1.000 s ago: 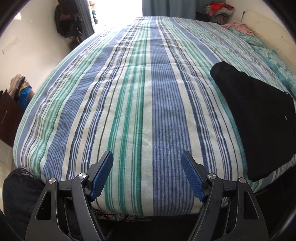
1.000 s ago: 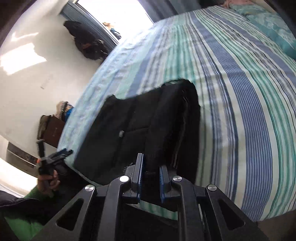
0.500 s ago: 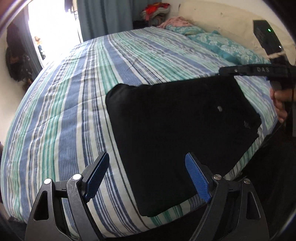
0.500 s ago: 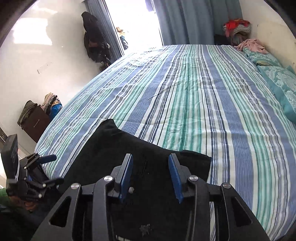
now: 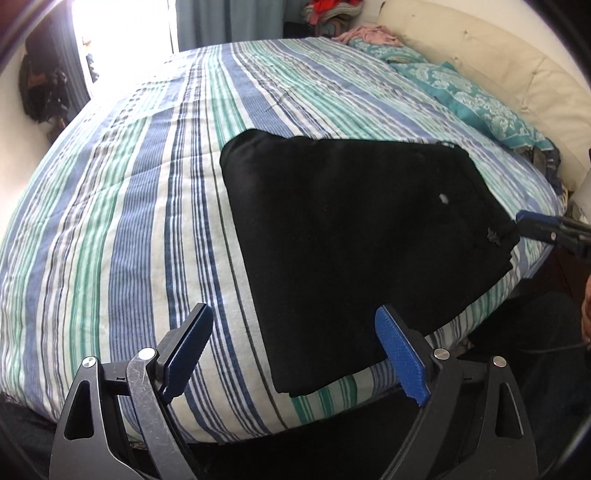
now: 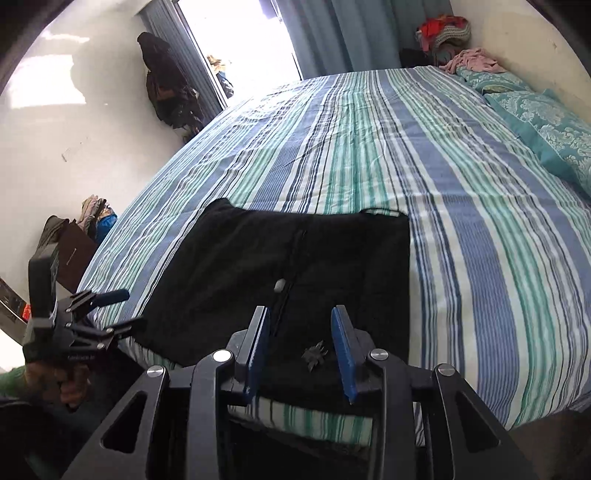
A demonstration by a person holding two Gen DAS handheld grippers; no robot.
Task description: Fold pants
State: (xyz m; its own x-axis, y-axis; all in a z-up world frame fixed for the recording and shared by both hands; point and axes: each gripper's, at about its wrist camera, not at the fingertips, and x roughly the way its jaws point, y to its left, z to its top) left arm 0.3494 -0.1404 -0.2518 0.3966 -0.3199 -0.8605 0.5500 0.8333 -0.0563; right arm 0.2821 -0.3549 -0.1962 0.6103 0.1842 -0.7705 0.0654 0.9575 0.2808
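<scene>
The black pants [image 5: 354, 236] lie folded into a flat rectangle near the front edge of the striped bed [image 5: 129, 221]. My left gripper [image 5: 295, 350] is open and empty, held just off the bed's edge at the pants' near left corner. My right gripper [image 6: 301, 350] is open and empty, its jaws parted over the pants' near edge [image 6: 295, 280]. The right gripper's tip also shows at the right of the left wrist view [image 5: 546, 229], beside the pants' right corner. The left gripper shows at the left of the right wrist view [image 6: 88, 325].
Teal patterned pillows [image 5: 472, 99] and a cream headboard [image 5: 498, 66] lie at the bed's right. A pile of clothes [image 6: 443, 33] sits in the far corner. Dark bags [image 6: 166, 81] hang by the bright doorway. A brown box with clothes [image 6: 74, 243] stands left of the bed.
My right gripper has let go of the pants and opened wider, leaving them flat on the bed. My left gripper has swung right to face the pants, still open.
</scene>
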